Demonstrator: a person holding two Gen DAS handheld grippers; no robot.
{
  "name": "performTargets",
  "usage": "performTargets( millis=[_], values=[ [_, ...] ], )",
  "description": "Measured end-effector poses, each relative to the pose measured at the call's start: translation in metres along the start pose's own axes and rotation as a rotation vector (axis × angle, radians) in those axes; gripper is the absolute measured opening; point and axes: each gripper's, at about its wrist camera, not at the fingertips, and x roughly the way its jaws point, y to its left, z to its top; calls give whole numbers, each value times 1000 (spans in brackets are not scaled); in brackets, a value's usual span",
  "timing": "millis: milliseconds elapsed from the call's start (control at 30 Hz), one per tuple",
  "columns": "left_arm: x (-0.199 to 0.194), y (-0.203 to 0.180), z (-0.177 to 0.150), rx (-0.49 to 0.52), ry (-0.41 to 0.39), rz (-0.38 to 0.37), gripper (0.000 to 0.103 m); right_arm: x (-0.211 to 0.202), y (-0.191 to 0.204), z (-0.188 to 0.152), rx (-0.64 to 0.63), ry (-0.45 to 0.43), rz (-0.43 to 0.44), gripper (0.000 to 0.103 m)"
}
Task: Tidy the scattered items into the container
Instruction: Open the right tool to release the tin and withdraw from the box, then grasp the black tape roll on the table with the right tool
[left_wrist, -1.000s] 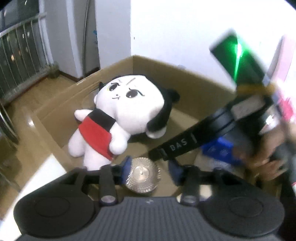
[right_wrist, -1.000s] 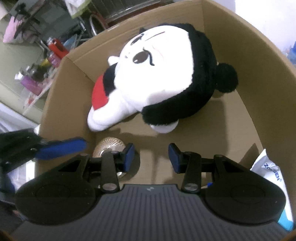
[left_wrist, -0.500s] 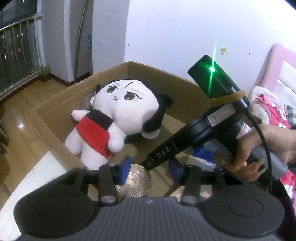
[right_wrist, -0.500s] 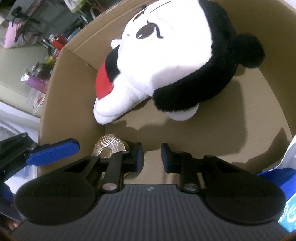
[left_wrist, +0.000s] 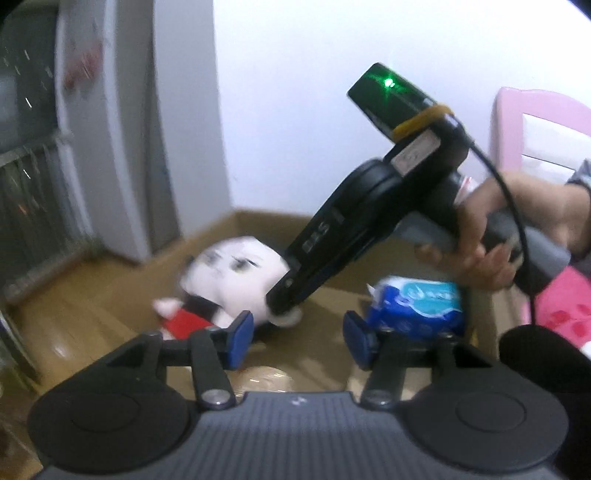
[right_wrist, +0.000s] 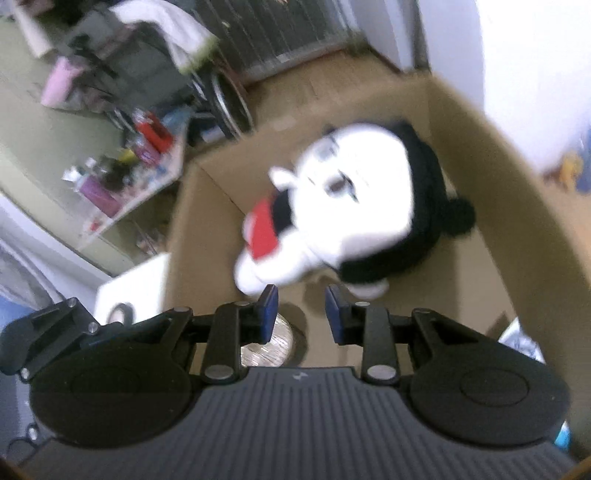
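A cardboard box (right_wrist: 524, 206) holds a white plush doll (right_wrist: 354, 210) with black hair and a red top, a silver ridged disc (right_wrist: 264, 345) and a blue tissue pack (left_wrist: 417, 310). The doll (left_wrist: 229, 273) and the box (left_wrist: 258, 218) also show in the left wrist view. My left gripper (left_wrist: 295, 341) is open and empty above the box's near side. My right gripper (right_wrist: 301, 314) is open and empty above the box, over the disc. The right gripper's body (left_wrist: 369, 221) crosses the left wrist view, held by a hand.
A wood floor (left_wrist: 74, 317) and a railing lie left of the box. A cluttered shelf (right_wrist: 129, 162) stands beyond the box in the right wrist view. A pink bed frame (left_wrist: 539, 122) is at the right. A white surface (right_wrist: 133, 284) borders the box's left side.
Both grippers have risen and pulled back from the box. The right gripper's jaws have opened wider again. The doll, disc and tissue pack stay in the box.
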Motion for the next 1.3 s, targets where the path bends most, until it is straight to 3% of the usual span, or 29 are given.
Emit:
performTargets(
  millis=[133, 333, 433, 567, 833, 900, 967, 1200, 1300],
  values=[
    [-34, 15, -15, -61, -75, 107, 56, -16, 30, 2, -88, -72, 43, 31],
    [-90, 74, -49, -299, -121, 312, 56, -19, 95, -8, -221, -129, 150, 31],
    [-108, 107, -76, -420, -85, 414, 56, -17, 131, -16, -315, -135, 188, 31],
    [-111, 142, -115, -534, 63, 533, 49, 0, 166, -23, -341, -95, 229, 32],
    [-112, 166, -143, -639, 187, 576, 43, 70, 217, -32, -343, 44, 243, 32],
    [-119, 172, -153, -708, 197, 567, 25, 91, 224, -32, -327, 94, 242, 32],
    [-118, 181, -161, -753, 205, 557, 19, 109, 234, -37, -328, 129, 241, 32],
    [-113, 191, -176, -813, 255, 552, 20, 155, 252, -49, -284, 214, 261, 32],
    [-110, 192, -181, -802, 277, 551, 27, 165, 255, -51, -273, 207, 263, 32]
  ],
)
